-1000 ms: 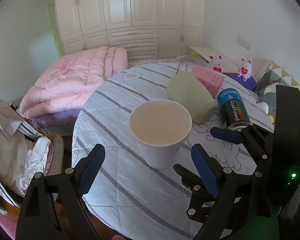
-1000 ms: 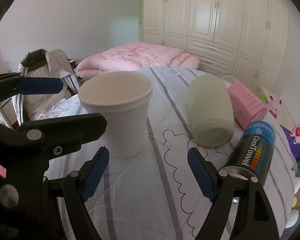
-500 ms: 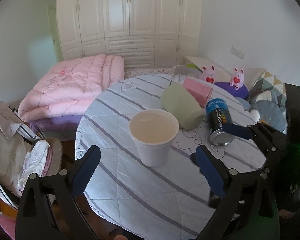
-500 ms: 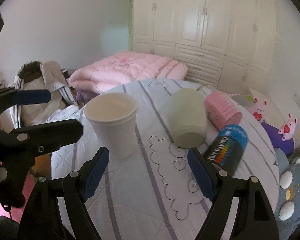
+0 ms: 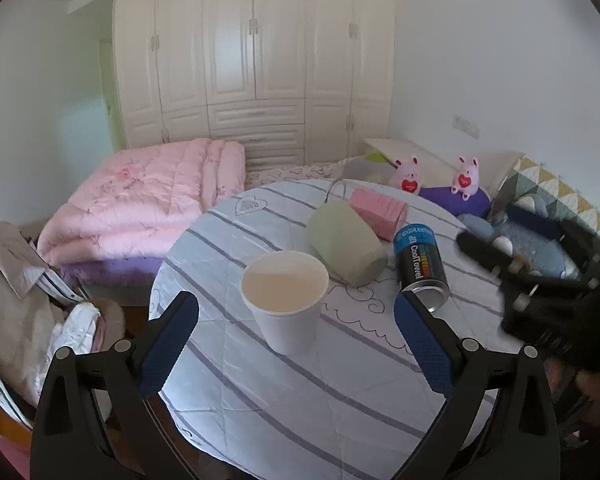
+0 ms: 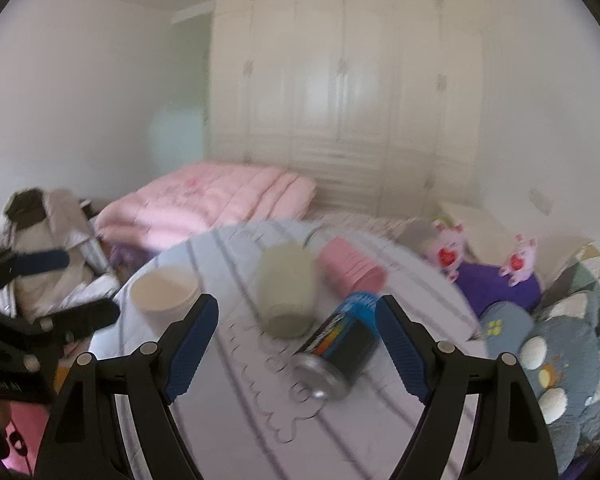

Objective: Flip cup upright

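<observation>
A white paper cup (image 5: 285, 298) stands upright, mouth up, on the round striped table (image 5: 284, 392). It also shows in the right wrist view (image 6: 164, 289). My left gripper (image 5: 296, 344) is open and empty, held back from the cup with the cup between its fingers in view. My right gripper (image 6: 296, 344) is open and empty, above the table's right part, over a lying can. The right gripper also shows blurred at the right edge of the left wrist view (image 5: 540, 264).
A pale green cup (image 5: 346, 250) lies on its side behind the paper cup. A pink cup (image 5: 378, 212) and a blue-black can (image 5: 420, 268) lie beside it. A pink duvet (image 5: 140, 208), plush toys (image 5: 464, 172) and clothes (image 5: 16, 304) surround the table.
Both grippers have pulled back and up from the paper cup, which stays upright on the table. The right gripper has swung to the right, toward the can.
</observation>
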A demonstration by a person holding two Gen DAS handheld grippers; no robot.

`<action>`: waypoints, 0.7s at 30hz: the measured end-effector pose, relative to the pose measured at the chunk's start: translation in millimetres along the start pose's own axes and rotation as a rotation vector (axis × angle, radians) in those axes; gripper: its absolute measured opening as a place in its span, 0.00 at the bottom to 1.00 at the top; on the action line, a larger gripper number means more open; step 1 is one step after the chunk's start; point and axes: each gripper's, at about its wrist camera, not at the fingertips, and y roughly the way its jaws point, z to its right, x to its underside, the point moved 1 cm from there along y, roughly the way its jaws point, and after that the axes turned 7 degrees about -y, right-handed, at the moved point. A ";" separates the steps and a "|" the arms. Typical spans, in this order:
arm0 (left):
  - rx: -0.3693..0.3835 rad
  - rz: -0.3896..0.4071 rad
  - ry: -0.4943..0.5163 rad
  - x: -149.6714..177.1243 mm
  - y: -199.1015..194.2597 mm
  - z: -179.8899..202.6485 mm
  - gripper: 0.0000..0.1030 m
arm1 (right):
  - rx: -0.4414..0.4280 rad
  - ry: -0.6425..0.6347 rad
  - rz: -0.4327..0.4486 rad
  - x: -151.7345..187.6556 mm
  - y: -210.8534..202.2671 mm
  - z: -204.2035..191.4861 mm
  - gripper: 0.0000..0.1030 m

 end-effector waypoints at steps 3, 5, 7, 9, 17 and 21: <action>-0.003 0.012 0.008 0.2 -1.2 3.7 0.97 | 0.044 0.005 0.054 -6.0 -9.5 6.6 0.80; -0.008 0.019 0.003 0.3 -2.0 4.0 0.99 | 0.064 0.004 0.073 -7.5 -12.3 7.1 0.80; -0.014 0.031 -0.012 0.4 -2.5 4.0 1.00 | 0.072 0.005 0.081 -8.3 -12.2 7.3 0.80; -0.019 0.034 -0.032 0.2 -1.1 4.3 1.00 | 0.078 0.005 0.080 -8.7 -11.8 6.9 0.80; -0.011 0.023 -0.066 -3.4 4.7 12.4 1.00 | 0.102 0.014 0.083 -10.6 -15.8 9.8 0.80; -0.015 0.024 -0.071 -4.2 8.6 15.3 1.00 | 0.109 0.020 0.086 -9.2 -14.6 12.3 0.80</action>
